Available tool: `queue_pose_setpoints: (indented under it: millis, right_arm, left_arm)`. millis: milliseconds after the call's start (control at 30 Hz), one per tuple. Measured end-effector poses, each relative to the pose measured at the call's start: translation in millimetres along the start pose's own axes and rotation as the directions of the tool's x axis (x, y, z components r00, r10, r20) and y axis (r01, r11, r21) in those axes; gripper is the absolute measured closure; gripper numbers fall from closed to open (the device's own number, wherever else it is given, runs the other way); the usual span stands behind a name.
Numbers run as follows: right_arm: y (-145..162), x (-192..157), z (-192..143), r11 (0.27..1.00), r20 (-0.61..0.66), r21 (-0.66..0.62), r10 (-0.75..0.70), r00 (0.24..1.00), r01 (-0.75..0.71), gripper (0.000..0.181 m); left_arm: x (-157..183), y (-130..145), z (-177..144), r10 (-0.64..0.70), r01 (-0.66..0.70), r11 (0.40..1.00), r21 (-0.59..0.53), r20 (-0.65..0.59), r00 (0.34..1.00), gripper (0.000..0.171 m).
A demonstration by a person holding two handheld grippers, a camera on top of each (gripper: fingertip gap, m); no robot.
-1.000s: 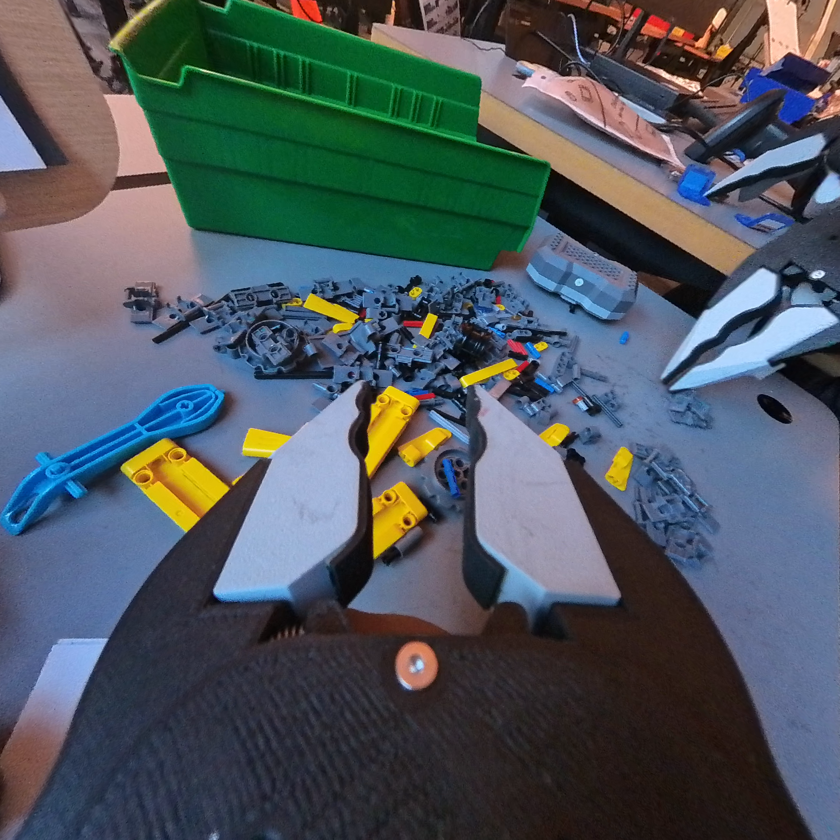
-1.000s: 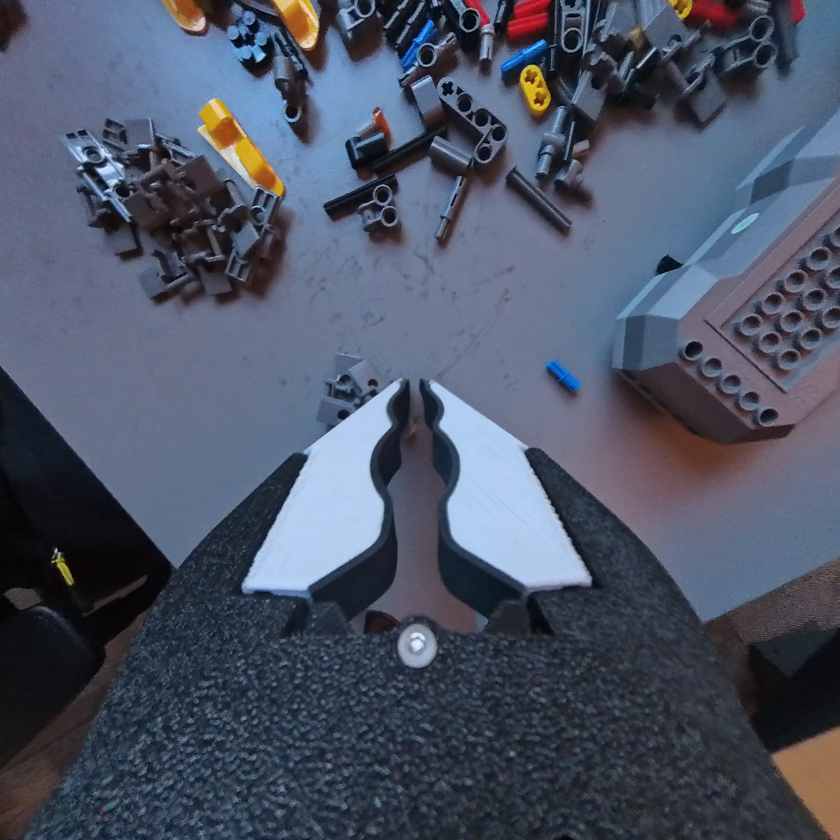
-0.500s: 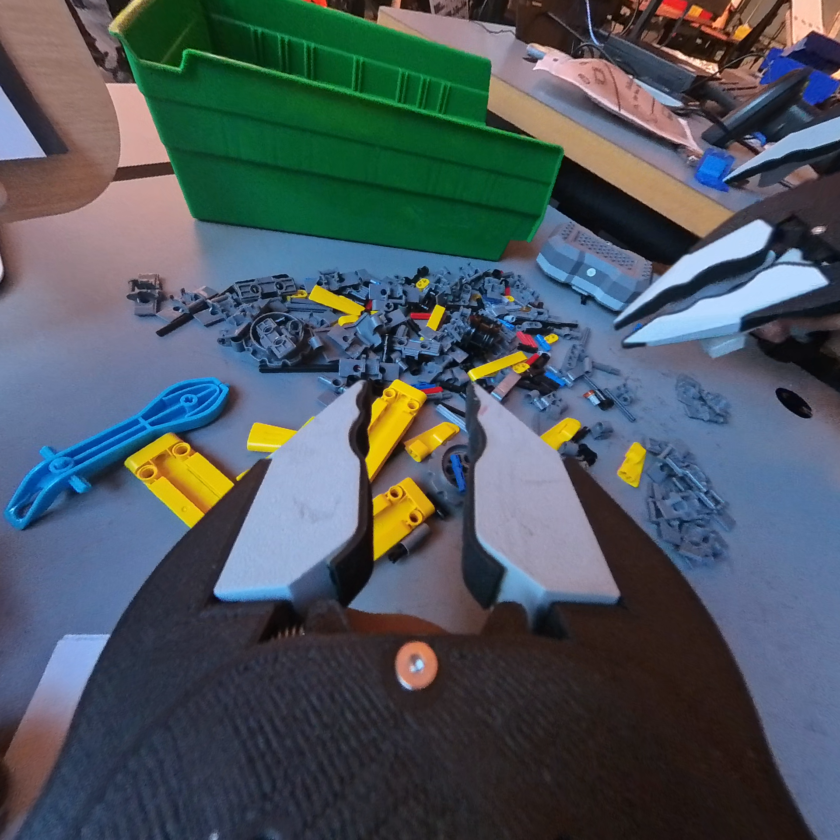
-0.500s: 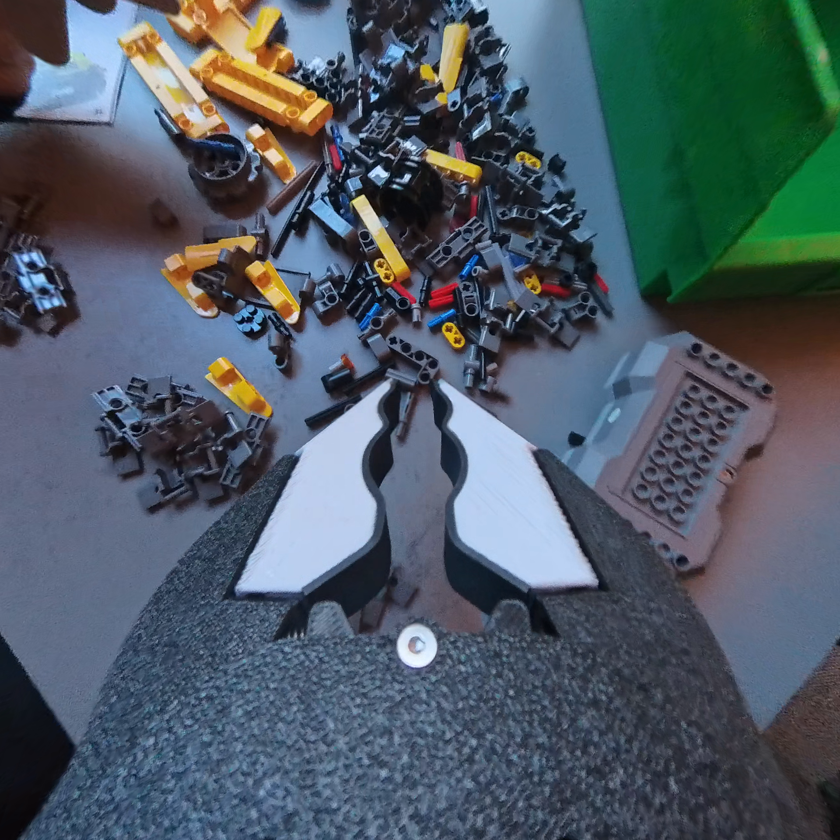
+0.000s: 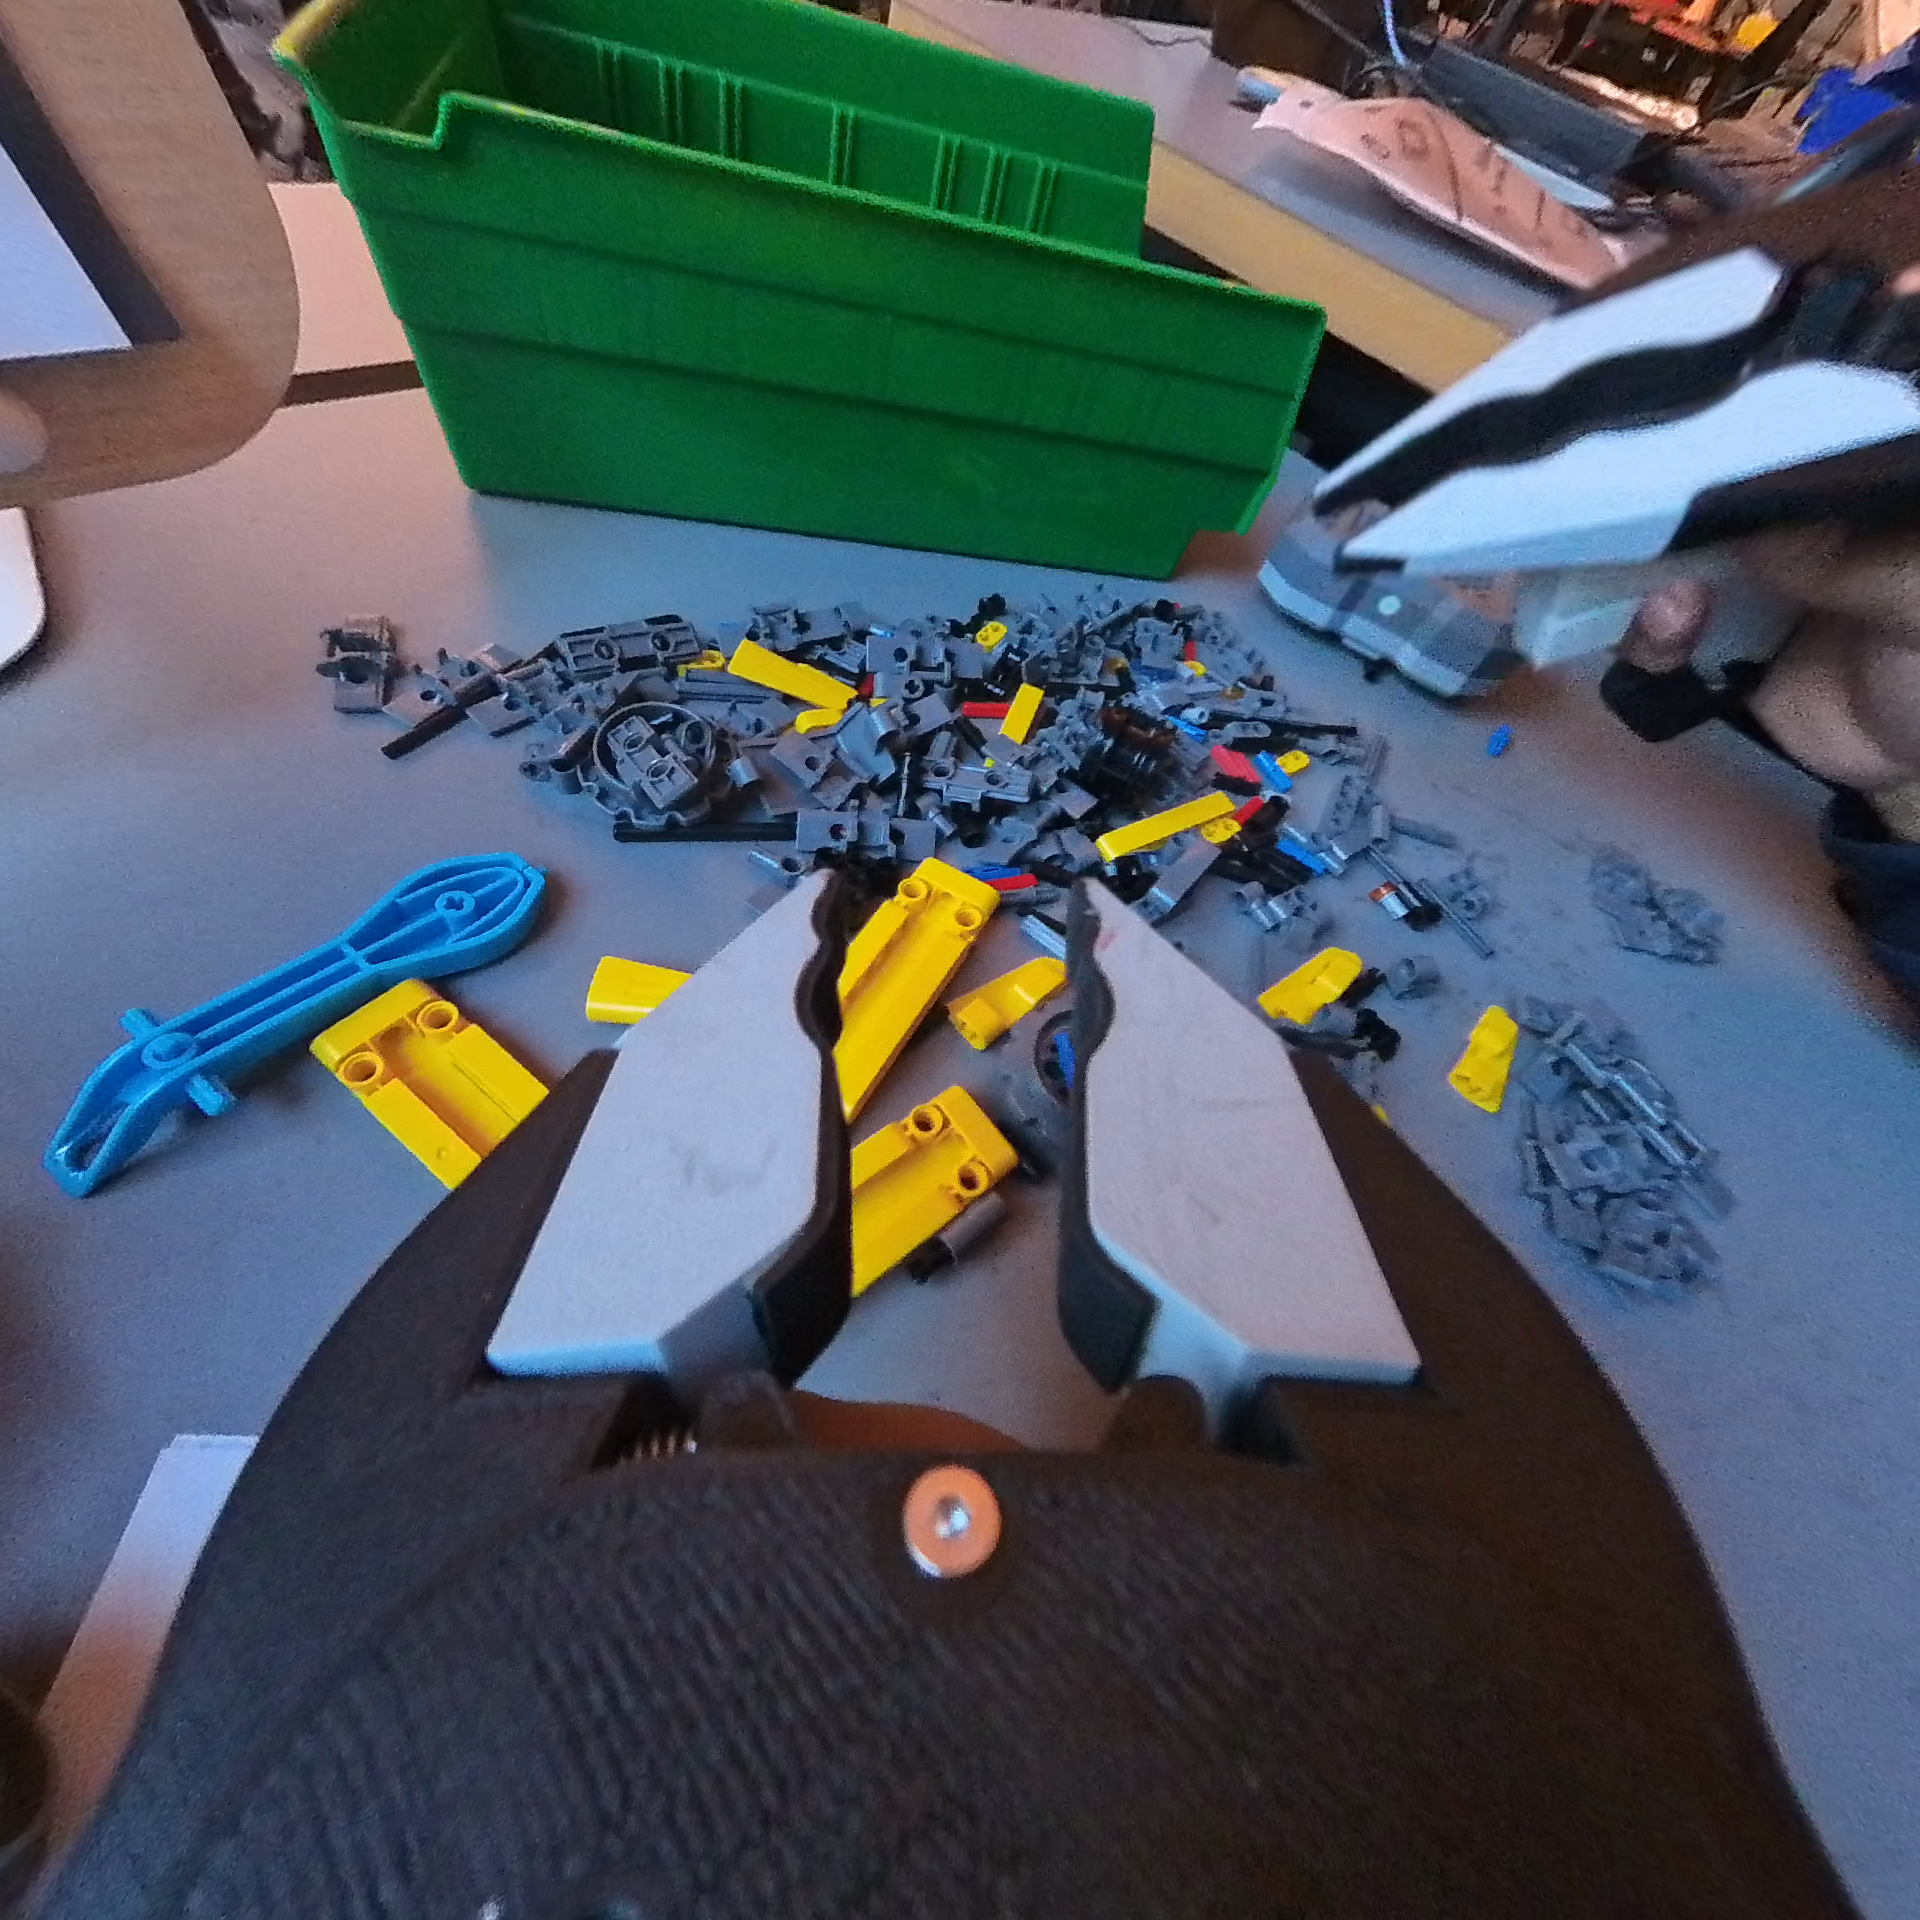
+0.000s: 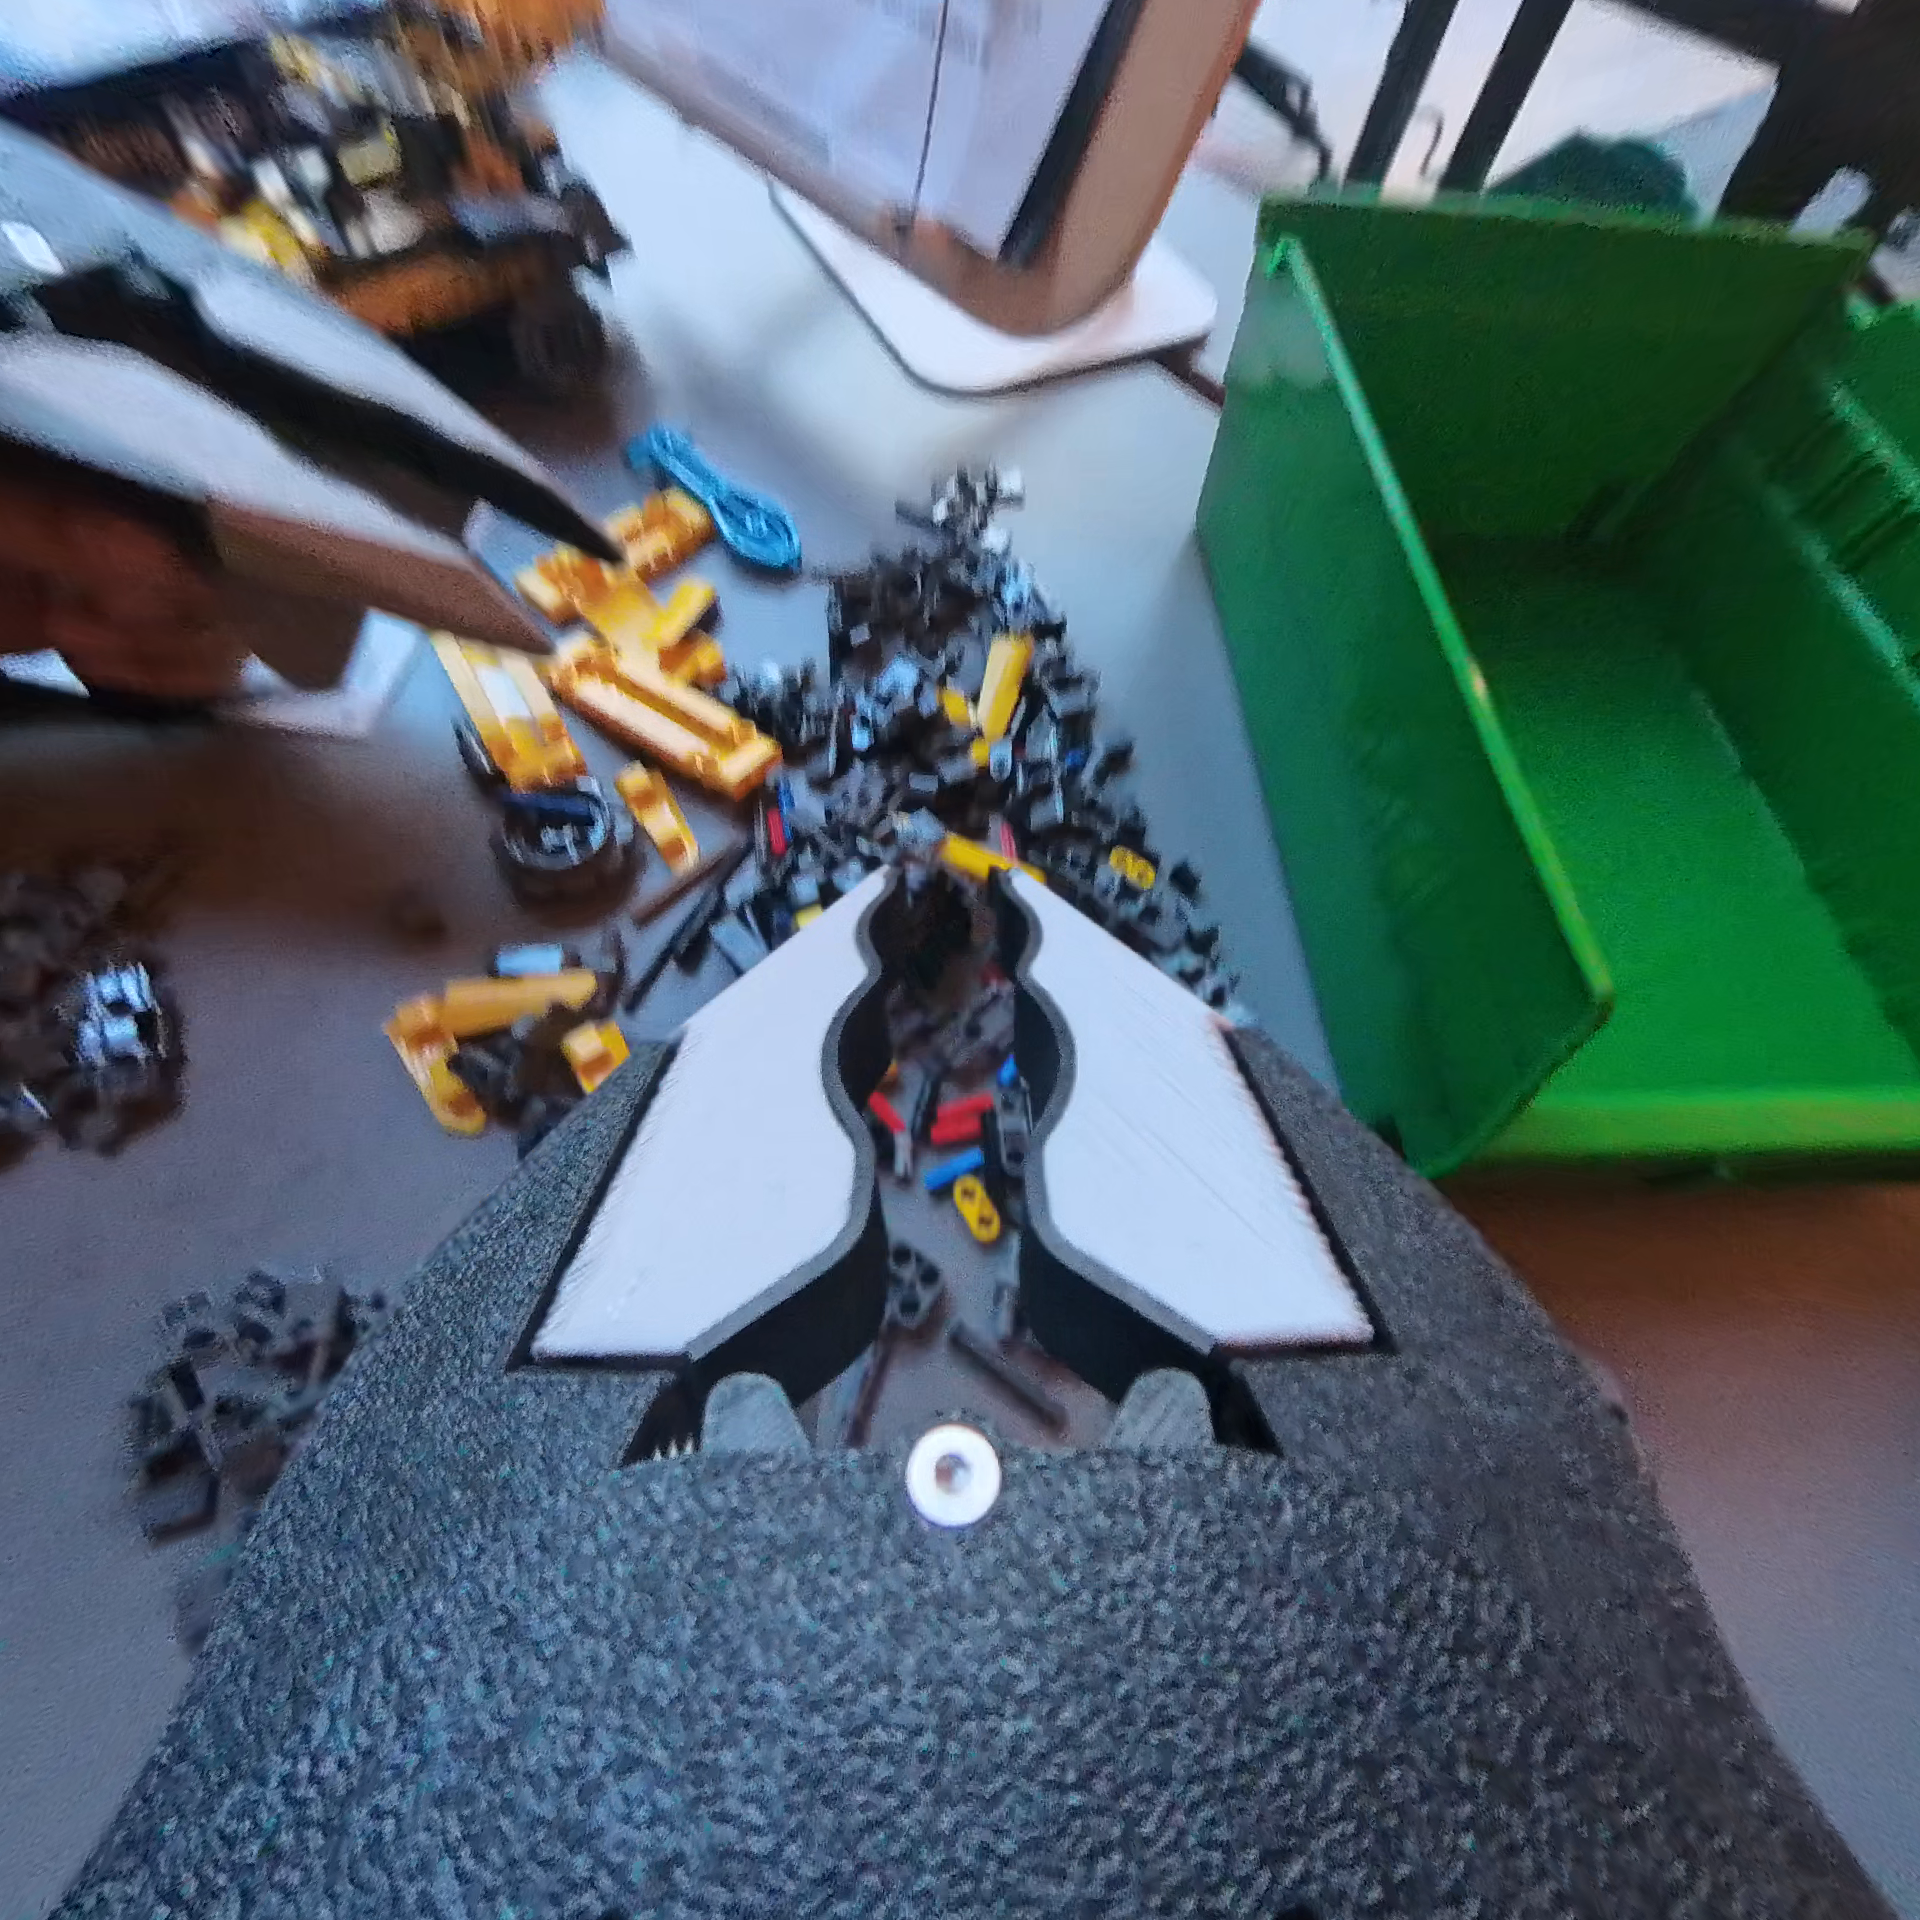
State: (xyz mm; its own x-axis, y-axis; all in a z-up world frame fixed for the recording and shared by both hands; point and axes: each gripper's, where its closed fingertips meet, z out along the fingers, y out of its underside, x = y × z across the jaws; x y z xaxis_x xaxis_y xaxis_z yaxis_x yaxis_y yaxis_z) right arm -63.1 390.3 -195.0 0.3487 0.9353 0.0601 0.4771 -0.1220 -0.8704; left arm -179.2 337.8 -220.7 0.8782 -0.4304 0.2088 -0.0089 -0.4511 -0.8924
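Hovering with fingers parted and empty, the left gripper (image 5: 951,909) hangs over glossy yellow beams (image 5: 914,966) on the matte grey surface (image 5: 208,727), while the right gripper (image 6: 940,883), fingers now slightly apart and empty, has swung from bare surface over the jumbled brick pile (image 6: 966,748) beside the ribbed green bin (image 6: 1558,727).
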Motion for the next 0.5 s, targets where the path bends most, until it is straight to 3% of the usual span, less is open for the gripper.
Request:
queue_pose_setpoints:
  millis: [167,400,500]
  right_arm:
    - [-35.3,0.9,9.7,0.993,0.008,0.099,0.063,0.998,-0.063,0.165]
    - [-47.6,26.4,-8.7,0.980,-0.264,0.187,-0.013,0.964,0.065,0.167]
    - [-49.2,30.7,-13.1,0.971,-0.245,0.240,0.067,0.967,-0.006,0.166]
  left_arm:
    - [-4.0,4.1,3.7,-0.003,0.003,1.000,-0.022,0.023,1.000,0.130]
    - [6.9,-2.2,1.6,0.003,-0.003,1.000,-0.006,0.017,1.000,0.124]
    - [17.3,-11.6,2.9,0.009,-0.009,1.000,0.000,0.001,1.000,0.124]
